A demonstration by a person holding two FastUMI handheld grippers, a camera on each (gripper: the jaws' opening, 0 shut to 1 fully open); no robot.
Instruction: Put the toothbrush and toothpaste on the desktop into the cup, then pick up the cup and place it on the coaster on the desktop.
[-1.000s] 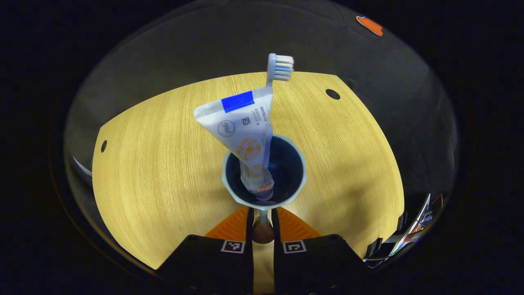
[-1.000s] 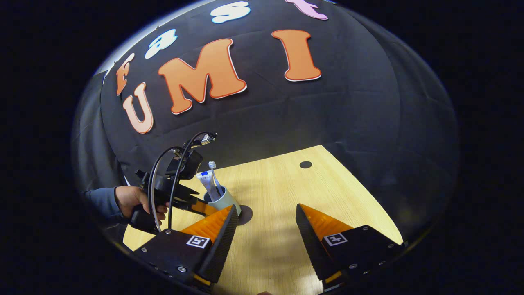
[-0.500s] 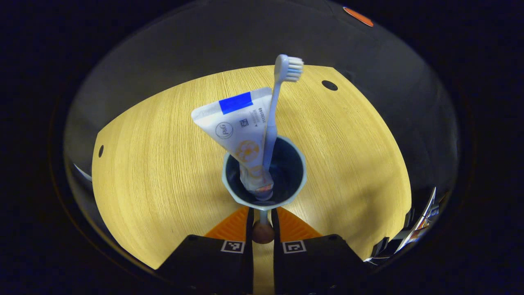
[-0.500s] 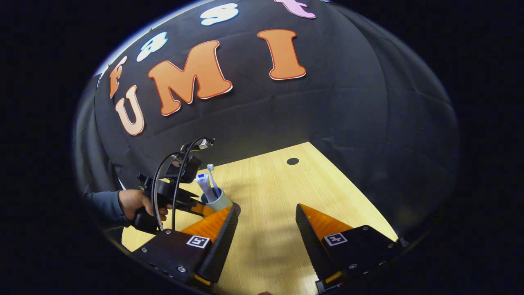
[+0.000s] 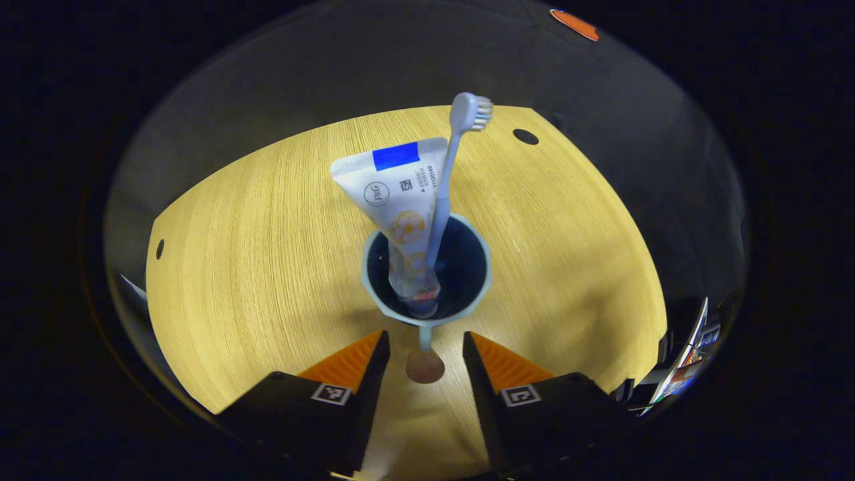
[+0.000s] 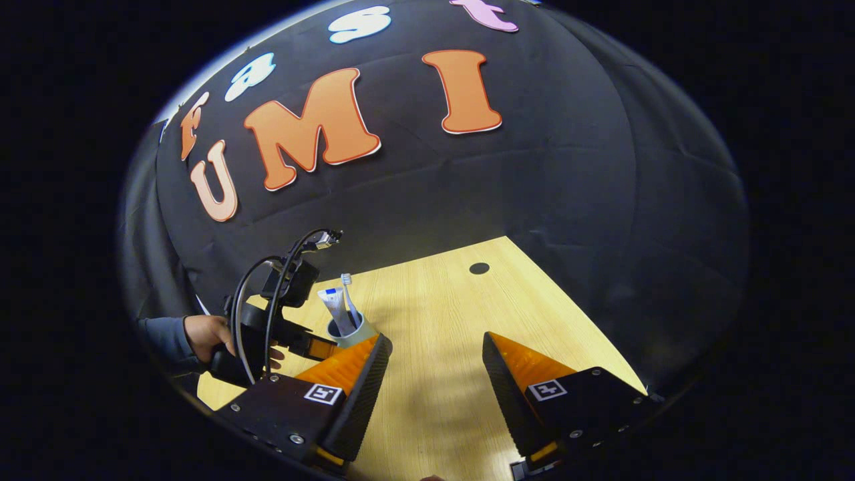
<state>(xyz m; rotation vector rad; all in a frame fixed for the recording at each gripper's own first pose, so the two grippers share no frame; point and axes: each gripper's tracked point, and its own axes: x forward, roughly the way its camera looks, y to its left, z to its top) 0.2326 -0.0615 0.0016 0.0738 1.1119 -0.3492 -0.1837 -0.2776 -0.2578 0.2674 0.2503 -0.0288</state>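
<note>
A pale blue cup stands upright on the wooden desk. A white toothpaste tube and a pale blue toothbrush lean inside it, bristles up. The cup's thin handle ends in a brown knob. My left gripper is open, one orange finger on each side of the handle without touching it. In the right gripper view the cup sits left of centre, and a hand holds the left gripper beside it. My right gripper hangs open above bare desk. I cannot make out the coaster under the cup.
Round cable holes mark the desk at the far right and the left edge. The desk's far edge meets the black cloth wall. Some boxes or papers stand beyond the desk's right edge.
My left gripper's fingers have spread apart and let go of the cup's handle, backing off slightly. The toothbrush has tipped a little in the cup. The right gripper has barely moved.
</note>
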